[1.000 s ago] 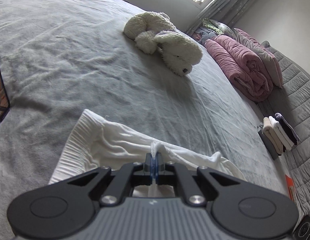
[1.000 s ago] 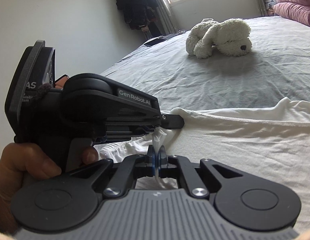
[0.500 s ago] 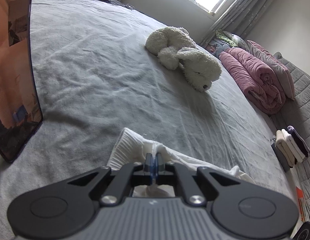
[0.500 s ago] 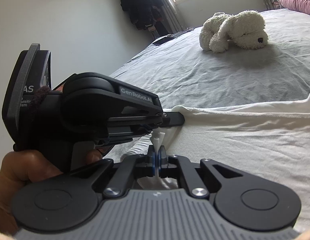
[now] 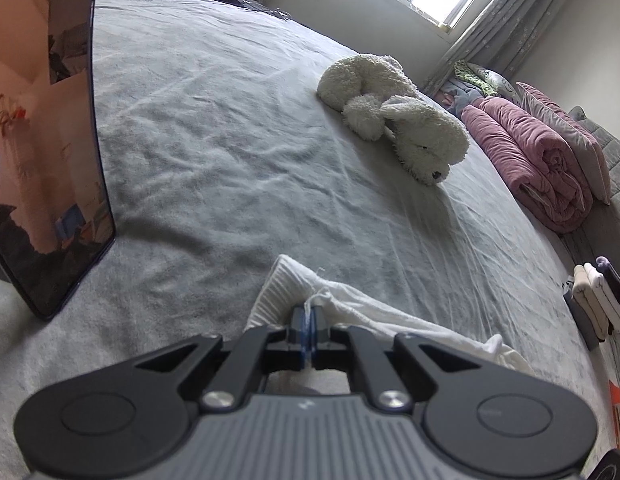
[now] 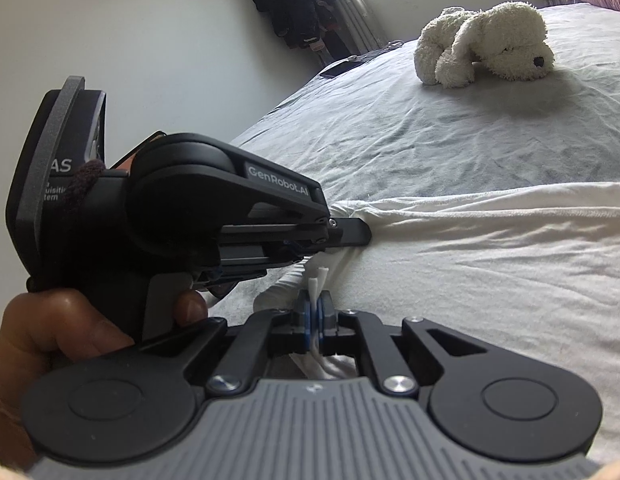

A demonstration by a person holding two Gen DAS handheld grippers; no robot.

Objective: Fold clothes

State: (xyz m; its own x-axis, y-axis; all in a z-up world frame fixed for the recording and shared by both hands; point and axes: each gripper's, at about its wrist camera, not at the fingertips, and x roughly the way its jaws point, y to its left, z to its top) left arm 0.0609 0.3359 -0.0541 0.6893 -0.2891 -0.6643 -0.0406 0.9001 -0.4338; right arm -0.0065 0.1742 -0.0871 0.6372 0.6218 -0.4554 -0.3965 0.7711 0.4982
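Observation:
A white garment (image 5: pixel 390 316) with a ribbed hem lies on the grey bed sheet (image 5: pixel 229 140). My left gripper (image 5: pixel 310 320) is shut on a bunched fold of it close to the hem. In the right wrist view the garment (image 6: pixel 490 264) spreads flat to the right. There my right gripper (image 6: pixel 316 312) is shut on a thin pinch of white cloth that sticks up between the pads. The left gripper (image 6: pixel 350 234) comes in from the left just beyond it, tips on the garment's edge, held by a hand (image 6: pixel 49 332).
A white plush dog (image 5: pixel 394 116) lies further up the bed. Rolled pink bedding (image 5: pixel 542 160) and a small stack of folded clothes (image 5: pixel 598 300) sit along the right side. A dark glossy panel (image 5: pixel 49 140) stands at the left. Dark clothes (image 6: pixel 297 8) hang by the window.
The left wrist view has swung, bringing the glossy panel in at the left, and less of the garment shows. In the right wrist view the garment lies smoother. Both grippers keep their pinch.

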